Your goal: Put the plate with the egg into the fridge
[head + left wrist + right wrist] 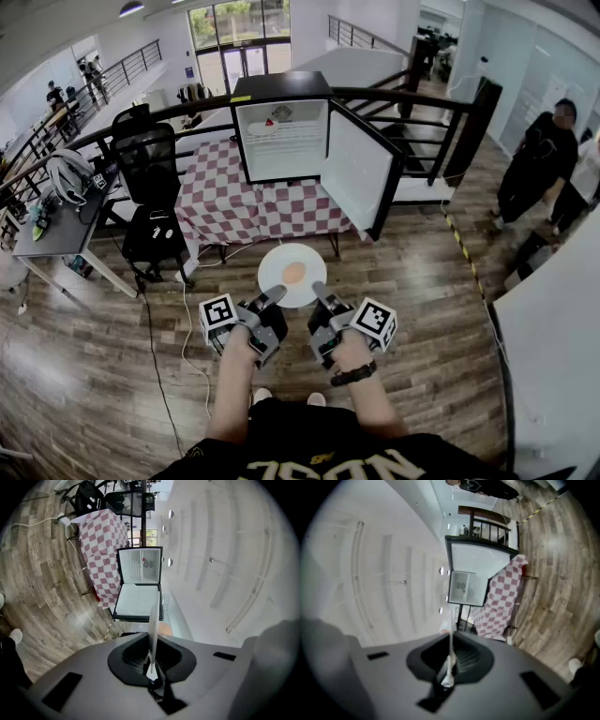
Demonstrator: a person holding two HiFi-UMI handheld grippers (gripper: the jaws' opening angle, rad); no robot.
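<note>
A white plate [302, 264] with a pale brown egg [293, 273] on it is held level in front of me, over the wooden floor. My left gripper [276, 297] is shut on the plate's near left rim. My right gripper [319, 292] is shut on its near right rim. In the left gripper view the plate [153, 630] shows edge-on between the jaws, and in the right gripper view the plate [450, 656] shows the same way. The small black fridge [280, 127] stands ahead on a checked table, door [355, 171] swung open to the right, white inside.
The table with the red-and-white checked cloth [234, 202] carries the fridge. A black office chair [150, 192] and a grey desk [56, 230] stand to the left. A black railing [422, 112] runs behind. A person in black [536, 159] stands at the far right.
</note>
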